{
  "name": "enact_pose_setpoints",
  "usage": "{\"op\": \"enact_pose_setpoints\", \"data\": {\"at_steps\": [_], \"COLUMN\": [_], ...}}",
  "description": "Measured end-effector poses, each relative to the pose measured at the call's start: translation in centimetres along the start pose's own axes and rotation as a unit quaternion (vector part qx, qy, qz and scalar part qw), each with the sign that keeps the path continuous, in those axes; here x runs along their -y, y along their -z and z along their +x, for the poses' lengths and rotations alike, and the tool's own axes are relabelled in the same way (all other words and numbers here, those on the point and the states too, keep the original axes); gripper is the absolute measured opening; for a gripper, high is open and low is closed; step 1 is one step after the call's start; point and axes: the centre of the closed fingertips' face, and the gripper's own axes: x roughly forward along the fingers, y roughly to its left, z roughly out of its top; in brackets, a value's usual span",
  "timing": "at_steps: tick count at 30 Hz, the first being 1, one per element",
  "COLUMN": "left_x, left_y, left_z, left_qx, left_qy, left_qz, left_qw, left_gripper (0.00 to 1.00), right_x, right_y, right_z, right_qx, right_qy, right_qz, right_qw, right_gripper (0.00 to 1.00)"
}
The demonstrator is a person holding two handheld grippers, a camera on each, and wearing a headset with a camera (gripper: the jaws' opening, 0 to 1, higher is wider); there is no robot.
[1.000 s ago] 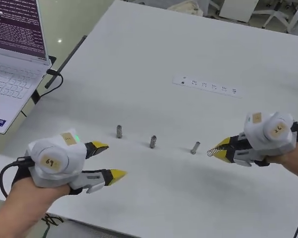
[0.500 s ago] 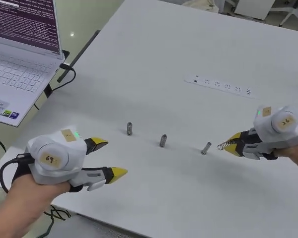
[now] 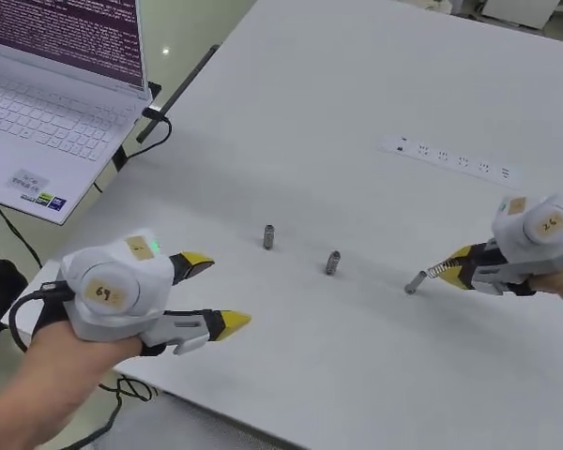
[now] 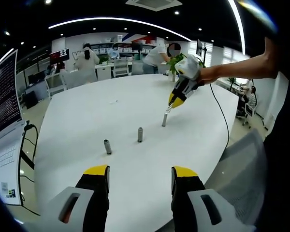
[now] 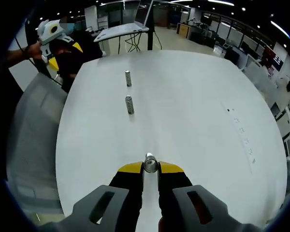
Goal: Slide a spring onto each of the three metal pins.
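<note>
Three short metal pins stand in a row on the white table: a left pin [image 3: 268, 236], a middle pin [image 3: 332, 262] and a right pin [image 3: 415, 282]. The left pin [image 5: 128, 78] and the middle pin [image 5: 130, 104] look ringed with coils. My right gripper [image 3: 458, 265] is shut on a spring [image 3: 438, 270], and the spring's free end meets the top of the right pin, which leans. In the right gripper view the spring [image 5: 150, 164] points end-on between the jaws. My left gripper [image 3: 214, 295] hovers open near the table's front edge, left of the pins, with nothing in it.
An open laptop [image 3: 47, 103] sits at the far left with a black cable [image 3: 174, 98] beside it. A white power strip [image 3: 450, 159] lies behind the pins. The table's front edge [image 3: 225, 412] runs close under my left gripper.
My right gripper has carried the spring down and left until its tip reaches the right pin. The head camera has shifted. The left gripper holds its place, still open.
</note>
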Motion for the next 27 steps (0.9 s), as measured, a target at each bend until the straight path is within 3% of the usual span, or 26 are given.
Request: {"op": "enact_pose_setpoints", "data": {"at_steps": [11, 27], "left_x": [-0.4, 0.0], "left_y": [0.1, 0.3], "left_z": [-0.1, -0.2], "left_qx": [0.000, -0.005], "left_qy": [-0.002, 0.002], "left_qz": [-0.005, -0.006], "left_qw": [1.0000, 1.0000], "left_gripper": [0.45, 0.45], "right_x": [0.1, -0.1], "right_y": [0.1, 0.0], "right_z": [0.9, 2.2], "right_qx": [-0.010, -0.023], "right_qy": [-0.010, -0.021], "right_qz": [-0.006, -0.022], "right_qw": [0.9999, 0.9993], "right_gripper": [0.09, 0.09]}}
